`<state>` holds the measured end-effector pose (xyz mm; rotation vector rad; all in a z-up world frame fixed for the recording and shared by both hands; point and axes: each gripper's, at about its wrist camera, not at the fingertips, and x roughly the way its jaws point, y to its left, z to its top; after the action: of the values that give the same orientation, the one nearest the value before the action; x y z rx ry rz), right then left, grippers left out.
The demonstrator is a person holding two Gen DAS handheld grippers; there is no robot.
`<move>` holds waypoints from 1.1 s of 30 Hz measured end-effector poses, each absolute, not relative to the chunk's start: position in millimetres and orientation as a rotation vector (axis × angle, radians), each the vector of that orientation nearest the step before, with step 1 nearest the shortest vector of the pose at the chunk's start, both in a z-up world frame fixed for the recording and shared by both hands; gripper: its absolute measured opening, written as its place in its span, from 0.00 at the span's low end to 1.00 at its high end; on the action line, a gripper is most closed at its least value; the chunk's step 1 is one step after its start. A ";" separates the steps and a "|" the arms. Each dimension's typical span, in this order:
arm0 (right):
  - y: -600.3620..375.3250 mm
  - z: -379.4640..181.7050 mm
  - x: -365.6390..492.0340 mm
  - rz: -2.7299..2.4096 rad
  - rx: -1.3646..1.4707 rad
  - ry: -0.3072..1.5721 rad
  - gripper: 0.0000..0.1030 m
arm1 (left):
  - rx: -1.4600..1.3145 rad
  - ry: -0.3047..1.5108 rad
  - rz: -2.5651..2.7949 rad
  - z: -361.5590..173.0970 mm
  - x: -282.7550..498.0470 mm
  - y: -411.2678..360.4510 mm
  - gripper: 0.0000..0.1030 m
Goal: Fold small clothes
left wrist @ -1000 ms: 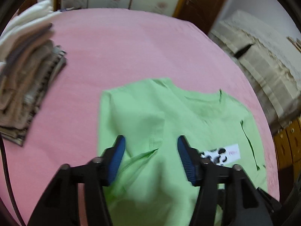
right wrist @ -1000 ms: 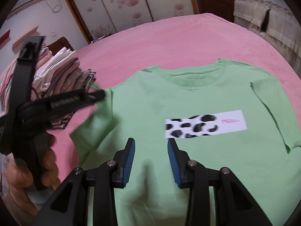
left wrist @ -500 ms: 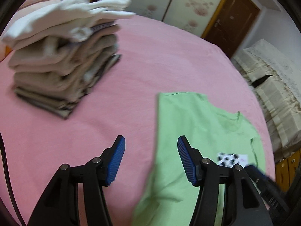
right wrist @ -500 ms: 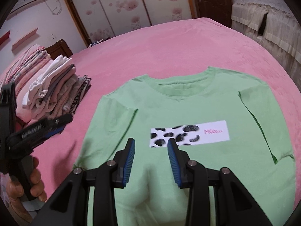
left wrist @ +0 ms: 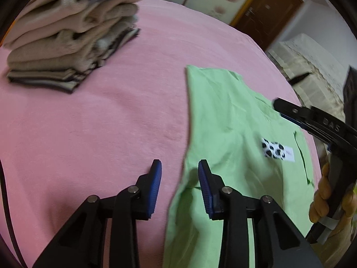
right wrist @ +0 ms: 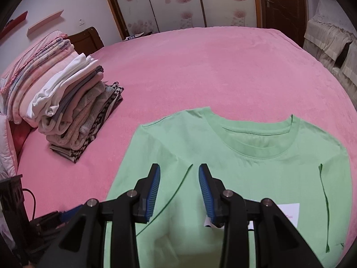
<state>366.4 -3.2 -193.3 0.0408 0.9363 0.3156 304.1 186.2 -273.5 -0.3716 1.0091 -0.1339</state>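
A light green T-shirt point(right wrist: 245, 163) lies flat, front up, on the pink bedspread point(right wrist: 212, 67), both sleeves folded in over the body. It has a white patch with black spots point(left wrist: 273, 150). My left gripper point(left wrist: 179, 174) is open and empty, above the shirt's left edge point(left wrist: 187, 134). My right gripper point(right wrist: 179, 176) is open and empty, above the folded left sleeve point(right wrist: 156, 156). It also shows in the left wrist view point(left wrist: 296, 114), over the chest.
A stack of folded clothes point(right wrist: 73, 114) stands on the bed left of the shirt, also in the left wrist view point(left wrist: 71, 38). Folded pink bedding point(right wrist: 33, 67) lies behind it. Wardrobe doors point(right wrist: 178, 2) and a covered sofa point(right wrist: 330, 40) are beyond the bed.
The left gripper has swung left off the shirt to its left edge and dropped lower. The right gripper has moved forward over the shirt toward the left sleeve. Both stayed open.
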 end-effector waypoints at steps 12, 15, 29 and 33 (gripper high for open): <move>0.2 -225.3 346.7 0.333 0.055 1.015 0.35 | -0.347 1.055 -0.142 -296.9 313.5 177.0 0.10; -4.3 -231.1 345.8 0.324 0.063 1.031 0.35 | -0.386 1.064 -0.163 -301.2 312.1 182.8 0.13; -17.2 -233.2 369.1 0.315 0.104 1.007 0.35 | -0.271 1.005 -0.181 -261.3 410.1 171.9 0.51; -17.8 -235.1 383.1 0.318 0.129 0.994 0.35 | -0.253 1.040 -0.168 -272.5 451.0 168.0 0.40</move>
<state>383.1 -17.8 -235.1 0.1285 0.9940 0.3181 451.0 168.0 -272.5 -0.2526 1.0403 -0.1683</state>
